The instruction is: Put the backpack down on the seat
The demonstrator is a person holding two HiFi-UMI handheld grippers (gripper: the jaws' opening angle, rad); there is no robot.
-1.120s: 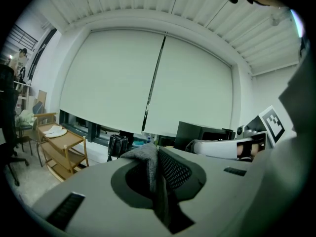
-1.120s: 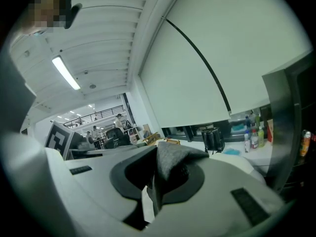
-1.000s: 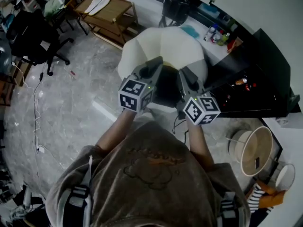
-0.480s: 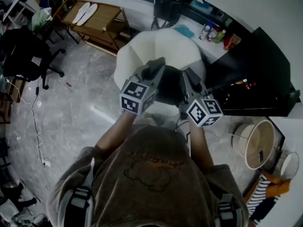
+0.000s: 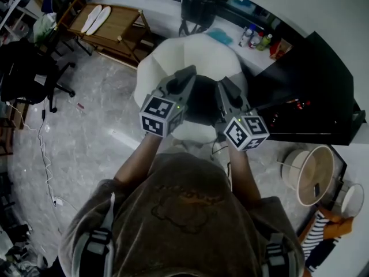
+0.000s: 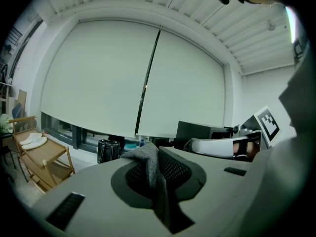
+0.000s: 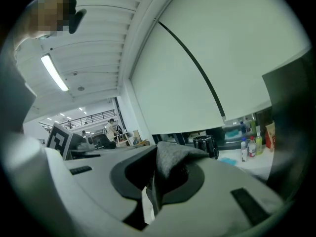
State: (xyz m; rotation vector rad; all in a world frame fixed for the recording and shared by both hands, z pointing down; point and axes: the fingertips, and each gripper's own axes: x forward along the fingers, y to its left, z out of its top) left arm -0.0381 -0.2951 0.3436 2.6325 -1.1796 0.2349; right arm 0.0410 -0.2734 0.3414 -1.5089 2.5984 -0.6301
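A dark backpack [image 5: 202,101] hangs between my two grippers, over a white round seat [image 5: 193,53]; I cannot tell whether it touches the seat. My left gripper [image 5: 185,77] is shut on a fold of the backpack's grey fabric [image 6: 152,168], which stands up between its jaws in the left gripper view. My right gripper [image 5: 225,88] is shut on another grey fold [image 7: 170,159], with a small white tag below it. Both grippers [image 6: 159,184] [image 7: 152,194] point away from me, side by side. Most of the backpack is hidden behind them.
A wooden rack [image 5: 112,22] with two pale flat items stands at the back left, and a black office chair [image 5: 29,68] at the far left. A black cabinet [image 5: 311,91] lies right of the seat, bottles [image 5: 256,39] behind it. A round shade [image 5: 314,178] sits at lower right.
Both grippers keep their hold on the backpack over the seat. Only the head view has drifted slightly.
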